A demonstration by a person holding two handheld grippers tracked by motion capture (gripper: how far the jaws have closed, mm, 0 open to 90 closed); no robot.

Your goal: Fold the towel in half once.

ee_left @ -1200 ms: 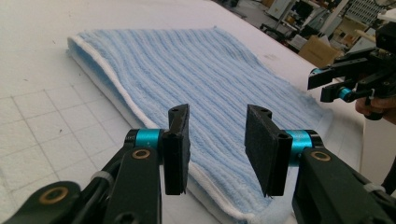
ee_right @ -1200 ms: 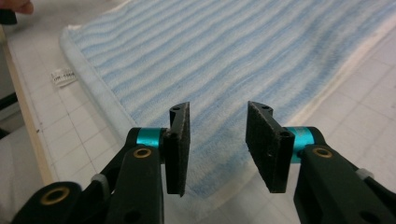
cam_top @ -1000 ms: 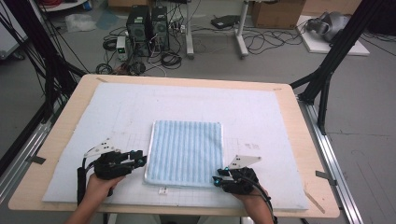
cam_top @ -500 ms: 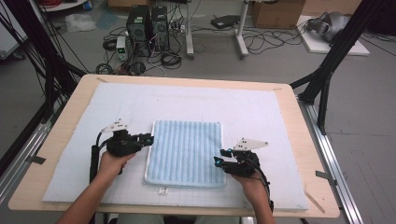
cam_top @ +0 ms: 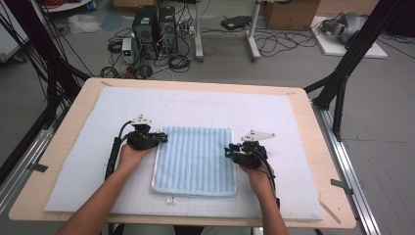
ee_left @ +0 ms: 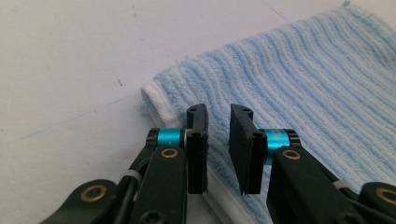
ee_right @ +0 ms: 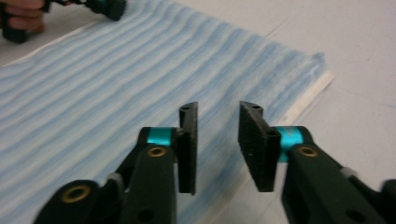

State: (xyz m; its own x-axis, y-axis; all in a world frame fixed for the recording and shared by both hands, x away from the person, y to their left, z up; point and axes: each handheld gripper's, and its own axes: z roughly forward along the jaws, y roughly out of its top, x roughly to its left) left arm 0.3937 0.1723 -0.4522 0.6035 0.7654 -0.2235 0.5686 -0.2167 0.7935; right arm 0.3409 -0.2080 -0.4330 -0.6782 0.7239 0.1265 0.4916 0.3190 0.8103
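Both grippers, left (cam_top: 159,139) and right (cam_top: 230,152), flank the towel (cam_top: 195,159), jaws just narrowing, nothing pinched, lining up for side grabs.

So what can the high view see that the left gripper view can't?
The high view takes in the whole wooden table, the white mat, both forearms, the right gripper, and computers on the floor. The left gripper view shows, up close, the gap between its jaws and the towel's white folded edge. Both show the left gripper and the blue striped towel.
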